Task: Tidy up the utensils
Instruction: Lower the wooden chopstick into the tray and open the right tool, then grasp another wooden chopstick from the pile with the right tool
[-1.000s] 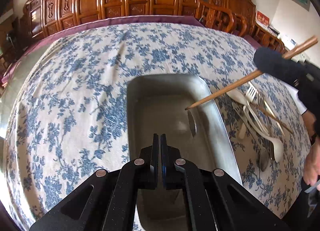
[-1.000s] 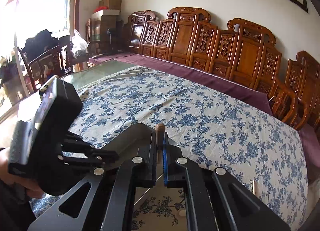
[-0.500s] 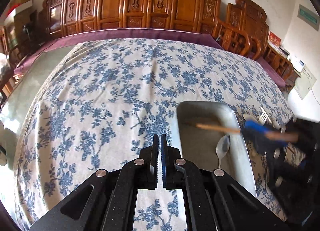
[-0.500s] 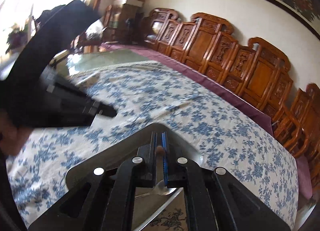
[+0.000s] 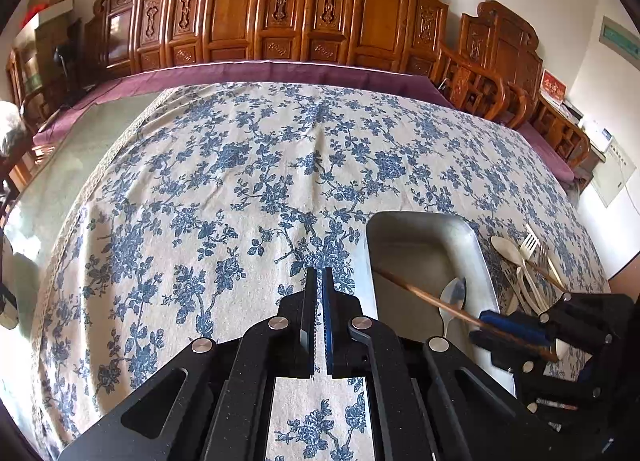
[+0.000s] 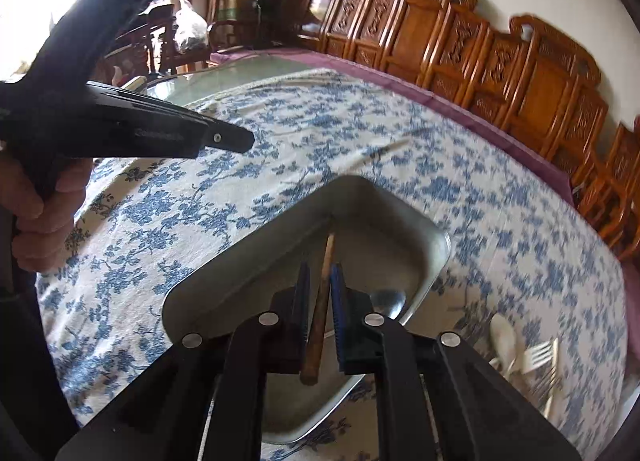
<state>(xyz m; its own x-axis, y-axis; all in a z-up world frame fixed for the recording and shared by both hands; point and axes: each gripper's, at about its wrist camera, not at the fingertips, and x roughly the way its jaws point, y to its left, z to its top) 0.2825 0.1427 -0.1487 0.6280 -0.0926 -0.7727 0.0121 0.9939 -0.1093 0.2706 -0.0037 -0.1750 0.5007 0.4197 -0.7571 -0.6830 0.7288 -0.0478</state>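
A metal tray (image 5: 476, 249) sits on the floral tablecloth, with a metal spoon (image 5: 454, 295) lying in it. My right gripper (image 6: 320, 273) hangs over the tray (image 6: 428, 261). A wooden chopstick (image 6: 322, 293) sits between its slightly parted jaws, tip down on the tray floor near the far corner. The chopstick (image 5: 424, 297) slants across the tray in the left wrist view. My left gripper (image 5: 319, 273) is shut and empty, above the cloth left of the tray.
Loose pale spoons and forks (image 5: 524, 265) lie on the cloth right of the tray; they also show in the right wrist view (image 6: 528, 353). Carved wooden chairs (image 5: 280, 17) line the table's far side. The person's left hand (image 6: 44, 201) grips the other tool.
My right gripper lowered the chopstick into the tray and its jaws have parted a little. My left gripper swung left, off the tray and over the cloth.
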